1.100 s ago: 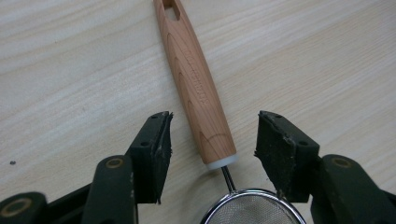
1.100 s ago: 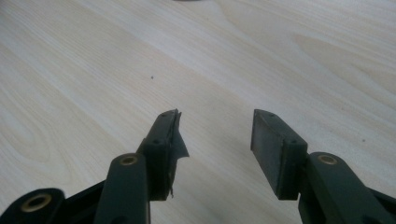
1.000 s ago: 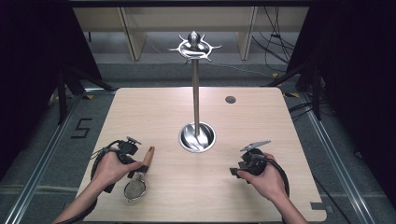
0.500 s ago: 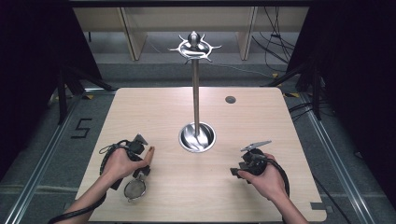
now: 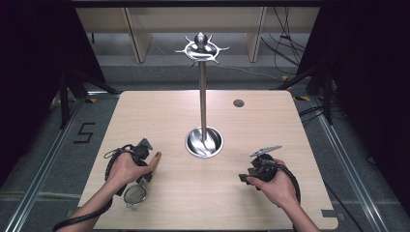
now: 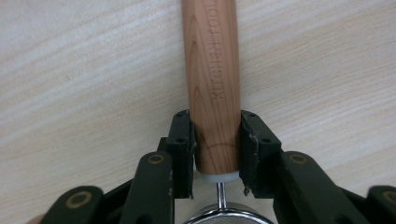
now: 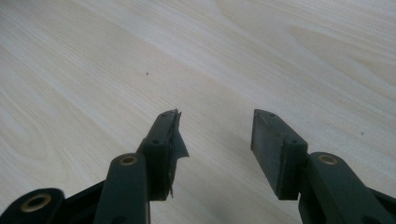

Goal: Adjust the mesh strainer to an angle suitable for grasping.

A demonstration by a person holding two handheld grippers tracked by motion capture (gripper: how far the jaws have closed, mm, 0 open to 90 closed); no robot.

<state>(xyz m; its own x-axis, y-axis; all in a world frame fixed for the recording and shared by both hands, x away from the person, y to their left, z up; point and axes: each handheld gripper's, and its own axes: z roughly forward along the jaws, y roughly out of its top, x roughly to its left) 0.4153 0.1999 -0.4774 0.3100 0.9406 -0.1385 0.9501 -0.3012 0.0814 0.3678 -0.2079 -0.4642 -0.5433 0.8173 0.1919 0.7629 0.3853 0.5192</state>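
A small mesh strainer (image 5: pixel 134 195) with a wooden handle (image 5: pixel 155 158) lies on the table's front left. My left gripper (image 5: pixel 145 174) is over it. In the left gripper view, the left gripper (image 6: pixel 215 140) is shut on the wooden handle (image 6: pixel 212 70) near its lower end. The strainer's metal rim (image 6: pixel 224 214) shows just below the jaws. My right gripper (image 5: pixel 244 178) rests low at the front right. The right gripper view shows this right gripper (image 7: pixel 215 126) open, with bare wood between its fingers.
A tall metal stand (image 5: pixel 203 96) rises from a round dish base (image 5: pixel 204 141) at the table's middle. It carries a crown of hooks (image 5: pixel 201 48) on top. A small dark disc (image 5: pixel 238 103) sits at the back right. Dark curtains flank the wooden table (image 5: pixel 270 125).
My left hand and gripper have shifted a little to the right, onto the strainer's handle. The right gripper has stayed where it was.
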